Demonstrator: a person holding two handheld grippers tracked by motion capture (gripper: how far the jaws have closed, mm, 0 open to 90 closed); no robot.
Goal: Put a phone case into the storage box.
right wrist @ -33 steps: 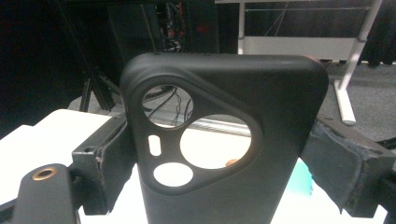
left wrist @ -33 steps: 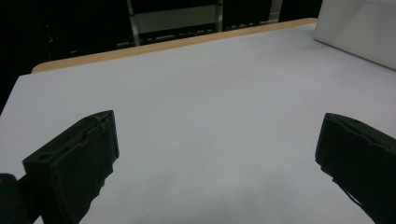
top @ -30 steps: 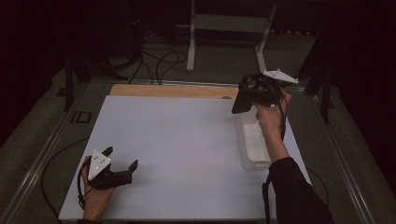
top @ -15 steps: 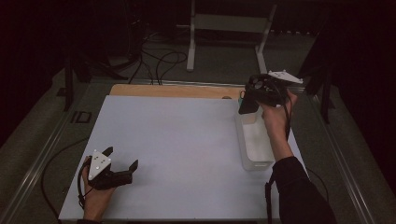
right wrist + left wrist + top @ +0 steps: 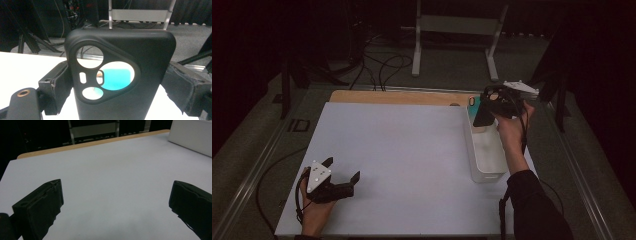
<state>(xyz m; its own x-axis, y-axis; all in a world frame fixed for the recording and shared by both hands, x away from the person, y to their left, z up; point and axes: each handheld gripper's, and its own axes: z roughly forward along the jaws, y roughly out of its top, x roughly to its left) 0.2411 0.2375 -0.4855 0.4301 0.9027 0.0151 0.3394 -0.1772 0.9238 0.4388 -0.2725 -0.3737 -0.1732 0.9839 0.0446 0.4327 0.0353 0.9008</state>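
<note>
Both tongs are black, and each carries a pale grey three-cornered plate on top: the left tongs (image 5: 343,179) show small dark dots on theirs, and a thin black cable loops out beside them. The right tongs (image 5: 486,111) trail a black cable along the forearm, which wears a dark long sleeve (image 5: 532,205). Seen close, the jaws are blocky, with rough padded faces, and a brass-coloured ring (image 5: 23,93) sits in the housing below the near jaw.
</note>
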